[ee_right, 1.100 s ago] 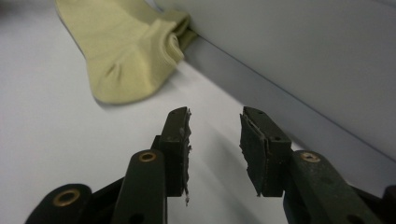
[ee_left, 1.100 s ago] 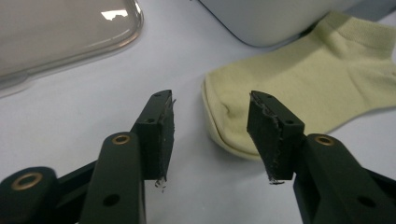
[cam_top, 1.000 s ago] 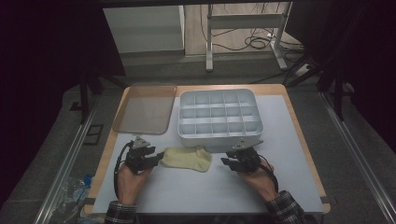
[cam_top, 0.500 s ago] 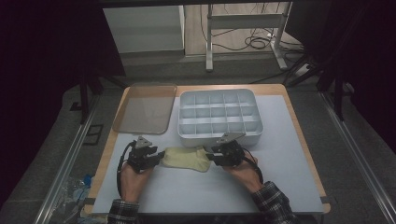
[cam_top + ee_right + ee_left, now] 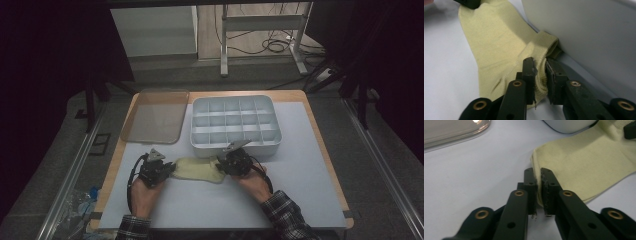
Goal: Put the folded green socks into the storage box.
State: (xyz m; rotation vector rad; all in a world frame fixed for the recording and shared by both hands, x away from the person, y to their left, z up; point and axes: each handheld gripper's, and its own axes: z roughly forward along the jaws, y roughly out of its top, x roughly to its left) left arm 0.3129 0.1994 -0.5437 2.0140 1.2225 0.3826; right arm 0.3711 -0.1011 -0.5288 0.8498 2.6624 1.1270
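On the mat, near edge: sock (image 5: 197,169) lay flat betw. both grippers, just in front of the tray (image 5: 234,145); one end touched or nearly touched the tray wall.
Tray: grey, many compartments, all looked empty; sock not in any.
Lid: clear lid (image 5: 152,116) lay left of tray, well off the sock.
Progress (my read): early. Both ends of sock were gripped, nothing folded or rolled yet, nothing stowed. Left to do, prob.: fold or roll the sock, then drop it in a compartment.
Left gripper (image 5: 538,178): jaws nearly shut, only a thin gap, pinching the sock's edge at one end; pads (image 5: 547,188) pressed on fabric.
Right gripper (image 5: 539,67): jaws part closed, wider gap than left, clamped on a bunched fold at the other end, close by the tray wall; pad (image 5: 552,72) touched the cloth.
Sock shape: pale yellow knit, mostly smooth, rumpled only at the right gripper's end.
Hands: one on each gripper, low over the mat (image 5: 300,165), forearms coming in from the near edge.
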